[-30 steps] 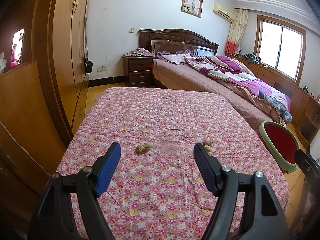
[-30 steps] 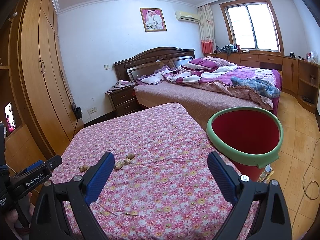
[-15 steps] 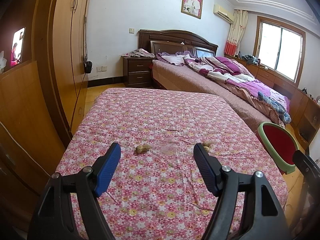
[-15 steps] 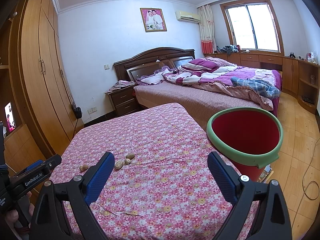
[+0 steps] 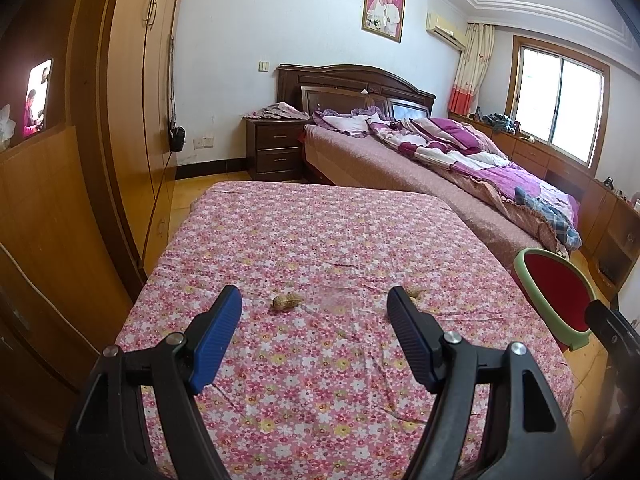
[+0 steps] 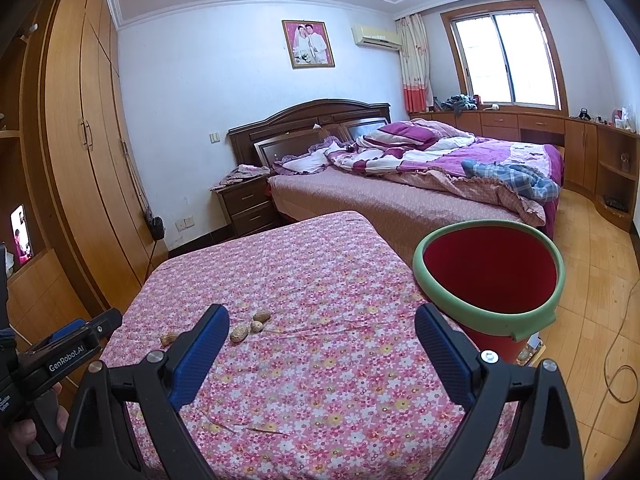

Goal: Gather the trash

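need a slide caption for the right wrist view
Open right tongs above a pink floral cloth with four tan peanut shells, beside a red green-rimmed bin.

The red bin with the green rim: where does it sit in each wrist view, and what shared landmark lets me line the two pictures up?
Left wrist view: the red bin is at the right edge, partly cut off, beside the floral-covered table.
Right wrist view: the red bin is right of centre, whole rim visible, past the right gripper.
Shared landmark: the framed photo on the wall above the headboard.
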Available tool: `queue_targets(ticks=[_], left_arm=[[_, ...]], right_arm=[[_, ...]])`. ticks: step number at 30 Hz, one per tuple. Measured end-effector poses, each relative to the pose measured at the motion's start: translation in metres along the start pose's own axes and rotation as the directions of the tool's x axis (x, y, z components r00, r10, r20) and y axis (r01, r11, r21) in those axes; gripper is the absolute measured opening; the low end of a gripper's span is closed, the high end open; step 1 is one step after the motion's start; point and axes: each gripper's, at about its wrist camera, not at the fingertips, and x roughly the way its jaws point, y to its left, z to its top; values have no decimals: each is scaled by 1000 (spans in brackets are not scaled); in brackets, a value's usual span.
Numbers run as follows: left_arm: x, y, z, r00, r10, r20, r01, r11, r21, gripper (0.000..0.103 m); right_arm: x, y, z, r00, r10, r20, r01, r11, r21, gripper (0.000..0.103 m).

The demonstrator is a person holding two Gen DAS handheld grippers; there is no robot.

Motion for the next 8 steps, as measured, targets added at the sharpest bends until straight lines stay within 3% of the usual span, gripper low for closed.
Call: queue_targets(ticks=[8], left_arm=[[3, 0, -1, 1000, -5, -12, 5, 1000, -6, 75]], right_arm=[[0, 0, 0, 1000, 0, -3, 0, 1000, 2, 96]])
